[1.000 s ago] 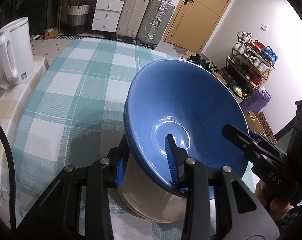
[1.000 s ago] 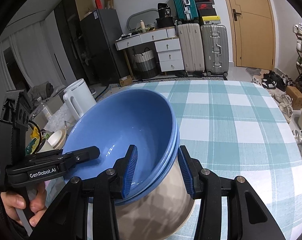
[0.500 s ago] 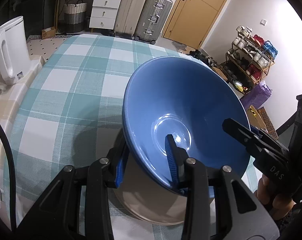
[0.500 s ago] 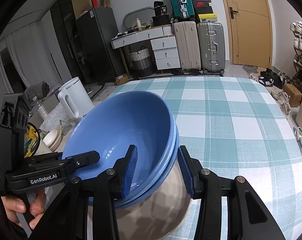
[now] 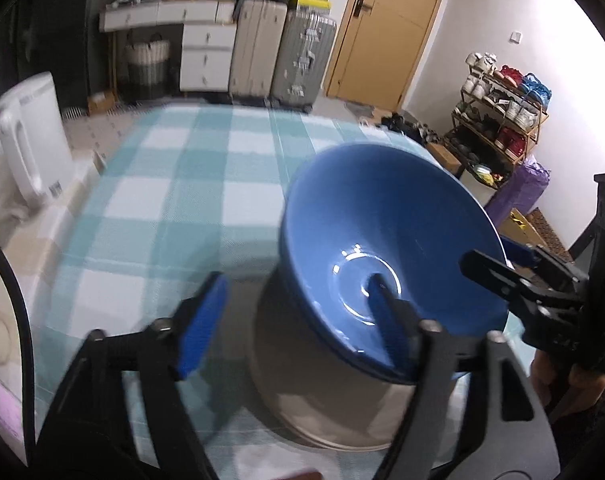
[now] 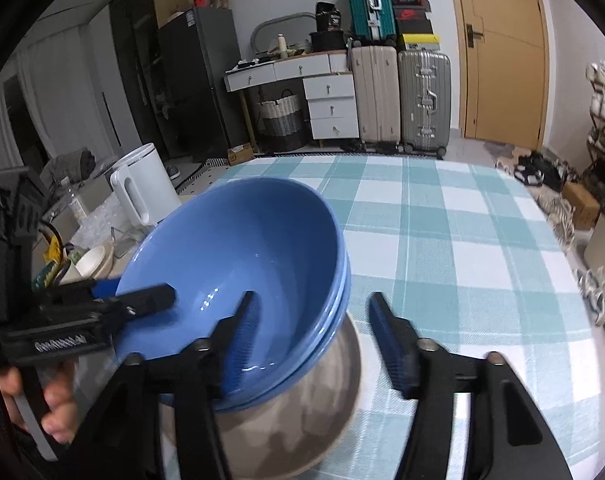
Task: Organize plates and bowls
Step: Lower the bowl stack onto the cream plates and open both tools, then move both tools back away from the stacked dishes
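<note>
Two nested blue bowls (image 5: 386, 248) sit in a larger beige bowl (image 5: 326, 400) on the checked tablecloth. My left gripper (image 5: 298, 328) is open, its jaws wide astride the near rim, one finger inside the blue bowl and one outside, not pinching it. In the right wrist view the blue bowls (image 6: 242, 264) and the beige bowl (image 6: 294, 420) fill the lower left. My right gripper (image 6: 318, 340) is open too, its jaws spread across the opposite rim.
A white kettle (image 5: 30, 148) stands off the table's left side and also shows in the right wrist view (image 6: 142, 188). The teal checked tablecloth (image 6: 462, 248) stretches beyond the bowls. Suitcases, drawers and a shoe rack (image 5: 498, 120) stand on the floor beyond.
Both grippers were shut on the rim of the blue bowls and have now opened wide. The bowl stack stands on the table, and the left view has pulled back.
</note>
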`<control>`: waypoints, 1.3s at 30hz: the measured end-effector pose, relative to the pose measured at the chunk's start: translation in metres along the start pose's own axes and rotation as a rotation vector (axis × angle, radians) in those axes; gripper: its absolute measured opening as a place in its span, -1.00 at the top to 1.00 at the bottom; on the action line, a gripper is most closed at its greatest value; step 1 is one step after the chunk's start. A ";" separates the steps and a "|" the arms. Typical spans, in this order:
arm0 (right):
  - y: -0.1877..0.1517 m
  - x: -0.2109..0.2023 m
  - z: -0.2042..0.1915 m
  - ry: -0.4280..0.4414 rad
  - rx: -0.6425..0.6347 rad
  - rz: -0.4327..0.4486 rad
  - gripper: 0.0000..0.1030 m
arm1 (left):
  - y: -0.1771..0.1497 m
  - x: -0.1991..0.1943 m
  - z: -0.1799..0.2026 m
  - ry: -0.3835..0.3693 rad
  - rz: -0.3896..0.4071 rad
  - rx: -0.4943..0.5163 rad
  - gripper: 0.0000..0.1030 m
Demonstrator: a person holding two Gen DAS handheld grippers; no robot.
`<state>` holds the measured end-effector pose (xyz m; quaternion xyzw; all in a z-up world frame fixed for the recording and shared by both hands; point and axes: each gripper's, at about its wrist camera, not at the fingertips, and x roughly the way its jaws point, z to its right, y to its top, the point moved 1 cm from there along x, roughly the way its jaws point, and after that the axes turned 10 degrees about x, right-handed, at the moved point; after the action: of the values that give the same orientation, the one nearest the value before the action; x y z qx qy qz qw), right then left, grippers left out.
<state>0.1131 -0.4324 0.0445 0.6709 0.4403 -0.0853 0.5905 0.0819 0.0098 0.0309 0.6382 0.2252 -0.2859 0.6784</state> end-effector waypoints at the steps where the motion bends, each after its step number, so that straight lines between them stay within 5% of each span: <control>1: 0.000 -0.002 0.001 0.013 -0.009 0.008 -0.51 | 0.000 -0.005 -0.001 0.022 0.025 0.018 -0.67; 3: -0.001 -0.007 0.003 0.036 -0.026 0.026 -0.70 | -0.002 -0.012 -0.004 0.048 0.059 0.039 -0.71; 5: -0.001 -0.013 0.005 0.051 -0.043 0.046 -0.82 | -0.006 -0.021 -0.007 0.043 0.101 0.044 -1.00; 7: -0.003 -0.021 0.009 0.071 -0.064 0.083 -0.99 | -0.013 -0.032 -0.011 0.044 0.157 0.049 -0.98; 13: -0.012 -0.044 0.030 0.144 -0.078 0.154 -0.99 | -0.030 -0.054 -0.017 0.097 0.224 0.101 -0.98; 25: -0.040 -0.062 0.052 0.249 -0.098 0.204 -0.99 | -0.063 -0.041 -0.018 -0.017 0.267 0.144 -0.98; 39: -0.073 -0.054 0.050 0.253 -0.162 0.235 -0.99 | -0.075 -0.026 -0.016 -0.085 0.279 0.158 -0.98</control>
<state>0.0505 -0.5085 0.0125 0.6735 0.4350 0.1052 0.5883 0.0124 0.0268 -0.0084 0.7018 0.0825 -0.2325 0.6683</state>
